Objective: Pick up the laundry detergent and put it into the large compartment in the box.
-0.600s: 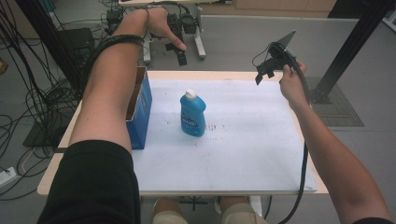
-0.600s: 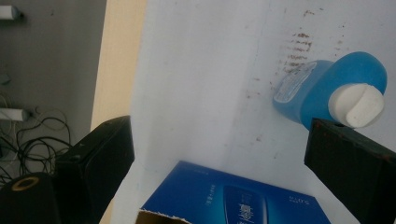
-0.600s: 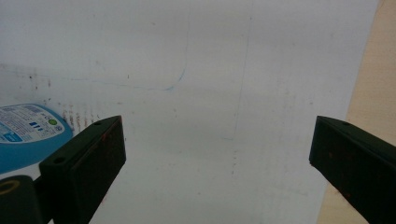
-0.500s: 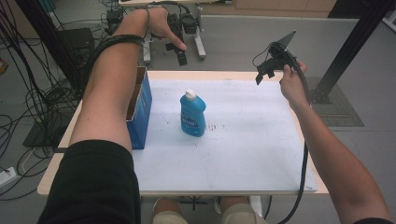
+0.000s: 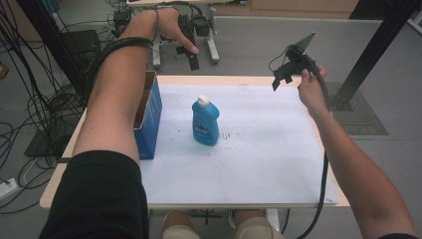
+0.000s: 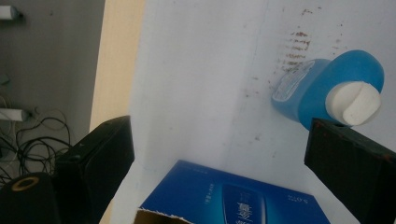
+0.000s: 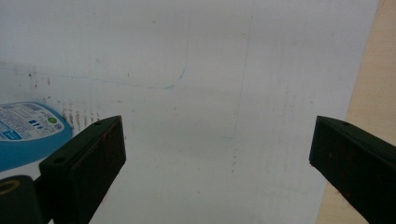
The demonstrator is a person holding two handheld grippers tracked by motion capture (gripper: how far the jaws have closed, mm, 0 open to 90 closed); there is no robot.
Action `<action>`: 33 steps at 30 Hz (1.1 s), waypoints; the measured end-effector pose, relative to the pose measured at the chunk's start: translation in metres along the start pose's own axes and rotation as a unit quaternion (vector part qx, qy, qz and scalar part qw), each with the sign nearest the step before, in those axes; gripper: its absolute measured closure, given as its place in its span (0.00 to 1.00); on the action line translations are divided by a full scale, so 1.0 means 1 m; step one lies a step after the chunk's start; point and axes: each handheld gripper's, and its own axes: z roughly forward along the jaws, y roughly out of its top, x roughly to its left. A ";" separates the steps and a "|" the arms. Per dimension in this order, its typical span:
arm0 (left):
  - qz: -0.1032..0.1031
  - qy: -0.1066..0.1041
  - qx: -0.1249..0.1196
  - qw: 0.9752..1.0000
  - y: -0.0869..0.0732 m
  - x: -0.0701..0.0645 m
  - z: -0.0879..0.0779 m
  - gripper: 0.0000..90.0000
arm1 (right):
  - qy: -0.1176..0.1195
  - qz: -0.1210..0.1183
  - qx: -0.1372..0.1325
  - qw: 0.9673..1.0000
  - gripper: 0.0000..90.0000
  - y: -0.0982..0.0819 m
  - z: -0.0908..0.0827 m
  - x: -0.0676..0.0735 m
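Nothing moved | both tools (image 5: 191, 56) (image 5: 281, 74) apart, empty | glossy blue bottle (image 5: 205, 122) upright

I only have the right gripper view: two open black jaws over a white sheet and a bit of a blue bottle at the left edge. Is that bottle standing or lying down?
Observer: Standing upright; the blue bottle shows its white cap on top in the high view.
Operator: Anything next to it?
Observer: A blue box, open at the top, stands to its left, apart from it.
Operator: And the other gripper?
Observer: The left gripper hangs above the table's far edge, jaws open, holding nothing.
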 end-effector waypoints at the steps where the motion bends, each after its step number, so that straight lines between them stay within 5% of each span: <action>1: -0.002 0.000 -0.002 1.000 -0.001 0.000 0.000 0.10 | 0.000 0.001 0.000 1.000 0.04 0.000 0.000 0.000; 33: -0.003 0.001 -0.003 1.000 0.000 0.000 0.000 0.10 | -0.001 0.001 -0.001 1.000 0.04 -0.001 -0.001 -0.002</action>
